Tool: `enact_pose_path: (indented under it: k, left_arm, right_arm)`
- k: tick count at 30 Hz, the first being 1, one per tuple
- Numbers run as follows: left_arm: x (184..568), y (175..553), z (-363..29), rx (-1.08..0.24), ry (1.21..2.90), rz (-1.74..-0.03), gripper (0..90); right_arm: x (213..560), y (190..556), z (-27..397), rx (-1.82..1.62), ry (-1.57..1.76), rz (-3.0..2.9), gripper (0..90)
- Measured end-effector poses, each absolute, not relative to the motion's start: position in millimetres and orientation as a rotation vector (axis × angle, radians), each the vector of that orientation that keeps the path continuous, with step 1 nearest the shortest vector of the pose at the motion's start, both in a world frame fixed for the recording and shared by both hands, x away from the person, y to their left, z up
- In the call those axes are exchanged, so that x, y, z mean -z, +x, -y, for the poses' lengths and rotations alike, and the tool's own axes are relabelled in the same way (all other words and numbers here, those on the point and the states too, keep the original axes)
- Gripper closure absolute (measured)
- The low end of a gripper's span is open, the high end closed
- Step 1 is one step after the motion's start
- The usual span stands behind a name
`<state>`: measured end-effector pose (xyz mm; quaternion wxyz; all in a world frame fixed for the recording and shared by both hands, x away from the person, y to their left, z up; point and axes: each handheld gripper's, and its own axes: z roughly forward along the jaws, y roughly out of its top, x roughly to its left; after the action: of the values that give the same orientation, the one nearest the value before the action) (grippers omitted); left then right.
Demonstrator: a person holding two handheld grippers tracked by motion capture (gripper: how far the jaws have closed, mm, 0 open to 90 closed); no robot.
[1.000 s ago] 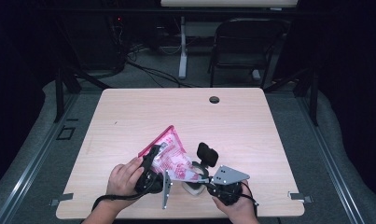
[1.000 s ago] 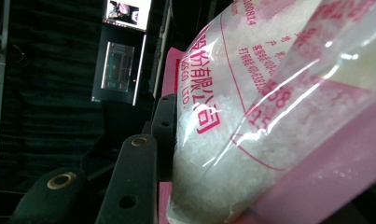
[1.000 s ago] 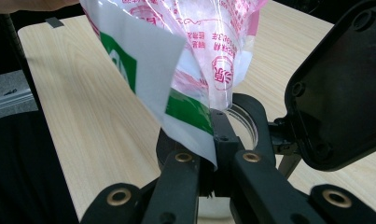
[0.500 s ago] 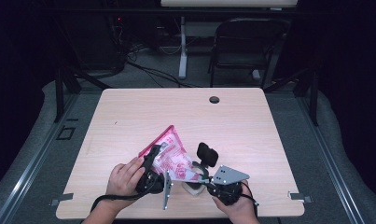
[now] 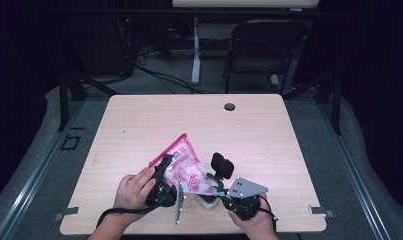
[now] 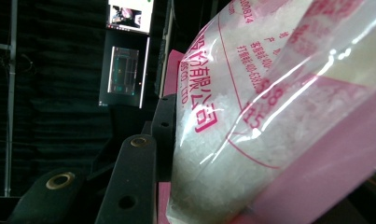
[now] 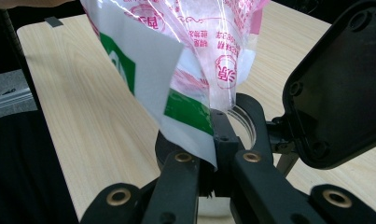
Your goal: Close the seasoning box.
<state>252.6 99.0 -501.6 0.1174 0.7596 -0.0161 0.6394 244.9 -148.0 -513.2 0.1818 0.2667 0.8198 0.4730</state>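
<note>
In the right gripper view, the jaws of the right gripper (image 7: pixel 211 154) stand pressed together on the lower corner of a clear plastic bag (image 7: pixel 209 51) printed in pink, with a green-and-white label (image 7: pixel 143 70) folded over that corner; the pinch sits directly above a round clear-rimmed container (image 7: pixel 244 121) on the surface, whose black hinged lid (image 7: pixel 337 88) stands tilted open beside it. In the left gripper view, the jaws of the left gripper (image 6: pixel 176 154) stand partly apart around the body of the bag (image 6: pixel 269 93), one black jaw lying flat against its side; the other jaw is hidden behind the bag, which is full of white granules and edged with a pink band. From the high view, the bag (image 5: pixel 184 167) slants between the two grippers near the front edge of the light wooden surface (image 5: pixel 269 130), its pink upper corner raised toward the left and back, its lower corner down at the right gripper (image 5: pixel 214 189). The left gripper (image 5: pixel 164 172) grips it from the left side, held in the person's left hand (image 5: pixel 134 189), while the right hand (image 5: pixel 254 220) holds the other gripper under its grey three-cornered plate (image 5: pixel 246 187). The open lid (image 5: pixel 222 165) stands just beyond the bag's lower corner.
</note>
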Motion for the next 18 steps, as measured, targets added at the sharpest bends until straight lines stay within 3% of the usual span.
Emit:
enact_pose_path:
  k: [18]
  left_arm:
    - [498.6, 251.6, -98.4, -1.864, 2.209, 0.050, 68.0]
  right_arm:
    - [510.7, 243.5, 149.5, -1.336, 0.746, -2.309, 89.8]
